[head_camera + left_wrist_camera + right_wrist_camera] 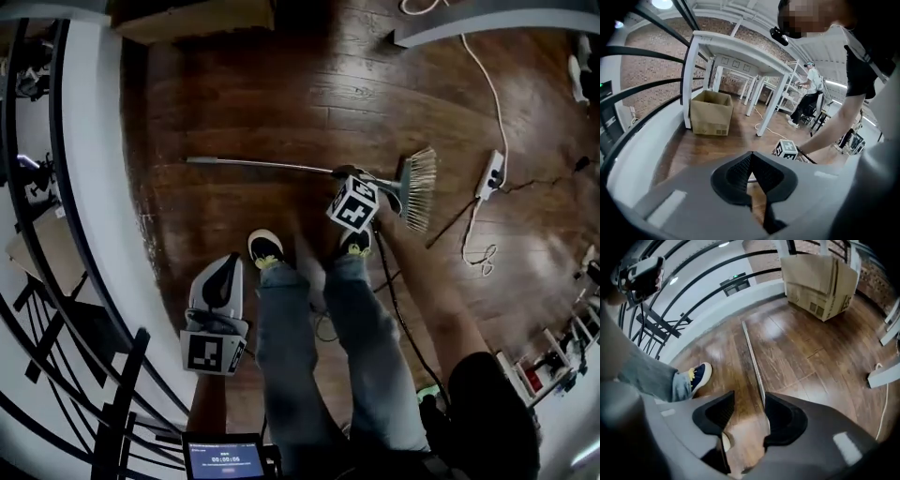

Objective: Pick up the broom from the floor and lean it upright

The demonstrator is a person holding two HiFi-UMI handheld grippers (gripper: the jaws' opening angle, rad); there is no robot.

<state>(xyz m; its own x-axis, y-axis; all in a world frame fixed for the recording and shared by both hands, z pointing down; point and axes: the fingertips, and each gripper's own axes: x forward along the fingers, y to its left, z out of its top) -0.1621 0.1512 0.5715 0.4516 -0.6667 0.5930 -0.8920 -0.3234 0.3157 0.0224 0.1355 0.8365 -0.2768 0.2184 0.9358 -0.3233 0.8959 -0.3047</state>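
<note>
The broom lies flat on the dark wood floor, its thin metal handle running left and its straw head to the right. My right gripper is low over the handle close to the head, pointing steeply down. In the right gripper view the handle runs between the open jaws, along the inner edge of the right finger and well apart from the left finger. My left gripper hangs near the person's left shoe, away from the broom, its jaws shut on nothing.
The person's shoes stand just in front of the handle. A cardboard box sits under a white table. A power strip with a white cord lies right of the broom head. Black railing borders the left. Another person works far back.
</note>
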